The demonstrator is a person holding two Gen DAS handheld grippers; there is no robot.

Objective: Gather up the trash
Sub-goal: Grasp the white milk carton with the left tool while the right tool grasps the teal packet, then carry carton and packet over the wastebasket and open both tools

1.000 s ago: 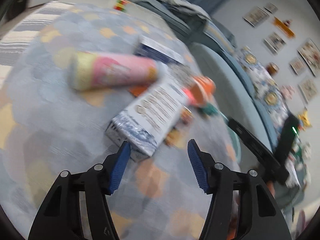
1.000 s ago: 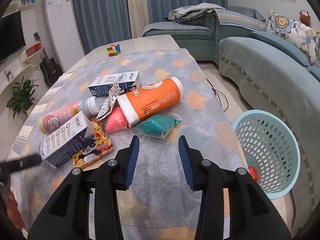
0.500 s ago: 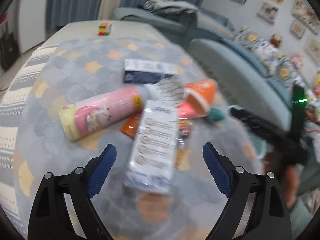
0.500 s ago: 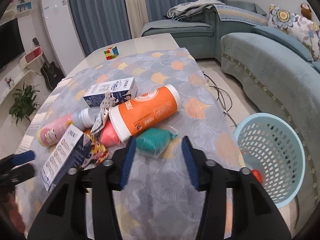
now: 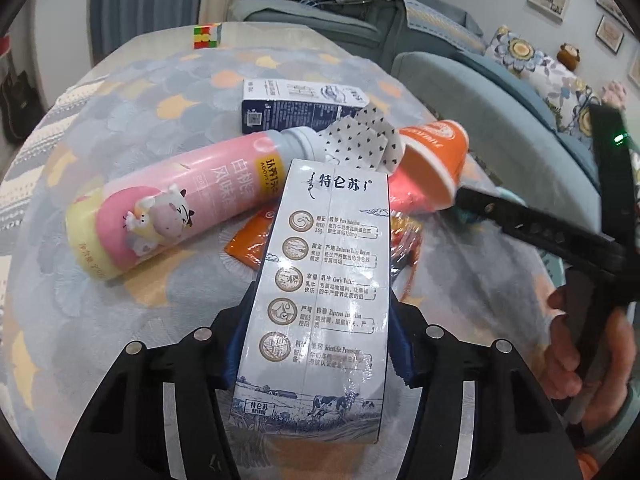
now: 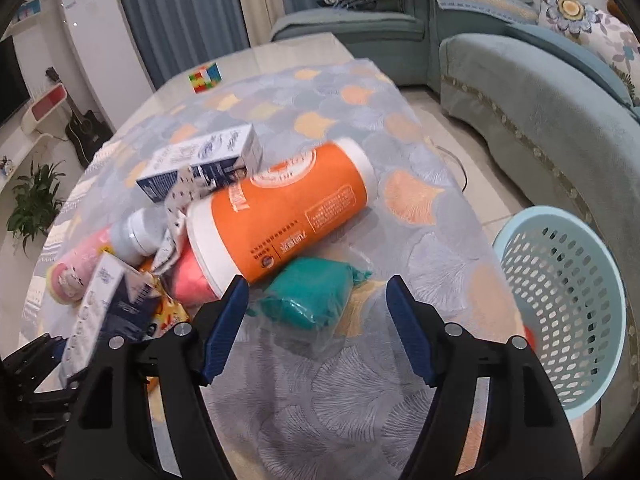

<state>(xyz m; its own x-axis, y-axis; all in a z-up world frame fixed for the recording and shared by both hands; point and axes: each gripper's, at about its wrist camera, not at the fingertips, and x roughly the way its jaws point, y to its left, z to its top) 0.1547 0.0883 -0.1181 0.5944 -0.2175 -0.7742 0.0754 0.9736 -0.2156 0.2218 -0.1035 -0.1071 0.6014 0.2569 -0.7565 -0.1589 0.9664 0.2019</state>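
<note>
In the left wrist view, the left gripper point(image 5: 316, 344) fills the bottom of the frame, its blue pads pressed against both sides of a white milk carton point(image 5: 324, 280) that runs up the centre. To the left of the carton lies a pink bottle point(image 5: 172, 208) on the patterned tablecloth point(image 5: 120, 128). An orange snack wrapper point(image 5: 248, 244) lies under the carton's far end. Above, in the centre, sit a second milk carton point(image 5: 300, 104), a piece of dotted paper point(image 5: 364, 144) and an orange can point(image 5: 436, 160). A toy cube point(image 5: 207, 35) stands at the upper left.

In the right wrist view, the right gripper point(image 6: 316, 320) at the bottom has its jaws spread wide, holding nothing, just above a green packet point(image 6: 312, 296) in the centre. The orange can point(image 6: 288, 212) lies just beyond the packet. A light blue basket point(image 6: 568, 304) stands on the floor at the right edge, beside a sofa point(image 6: 540, 100). The gripped carton point(image 6: 104, 304) shows at the lower left.
</note>
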